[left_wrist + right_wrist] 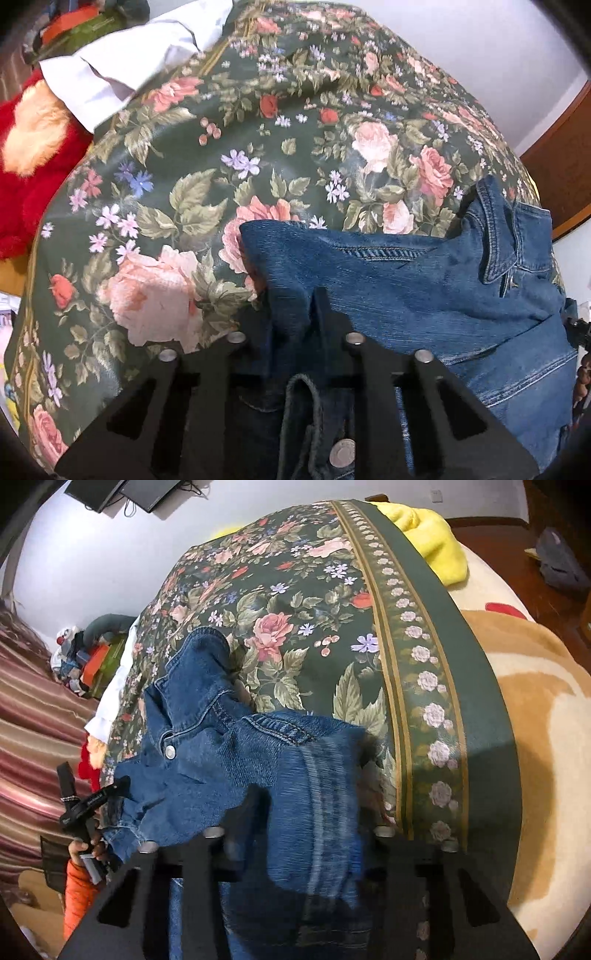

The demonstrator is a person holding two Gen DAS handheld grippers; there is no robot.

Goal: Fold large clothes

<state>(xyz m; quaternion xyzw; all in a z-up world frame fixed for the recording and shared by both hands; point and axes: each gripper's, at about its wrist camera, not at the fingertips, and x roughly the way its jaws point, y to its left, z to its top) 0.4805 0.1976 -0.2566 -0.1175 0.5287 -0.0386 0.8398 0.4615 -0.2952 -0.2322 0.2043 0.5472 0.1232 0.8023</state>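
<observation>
A blue denim jacket (424, 288) lies bunched at the near edge of the floral bedspread (207, 155), collar (502, 240) to the right. My left gripper (295, 314) is shut on a fold of its denim, with a button band hanging under the jaws. In the right wrist view the jacket (229, 753) drapes over my right gripper (310, 812), which is shut on a denim fold; the cloth hides its fingertips. The other hand-held gripper (85, 805) shows at the left, beside the jacket's hem.
A white garment (122, 70) and a red fluffy item (33, 166) lie at the bedspread's far left. A yellow blanket (432, 535) and a beige and brown blanket (535, 716) lie past the bedspread's green border (443, 657). Clutter (92, 661) sits by the wall.
</observation>
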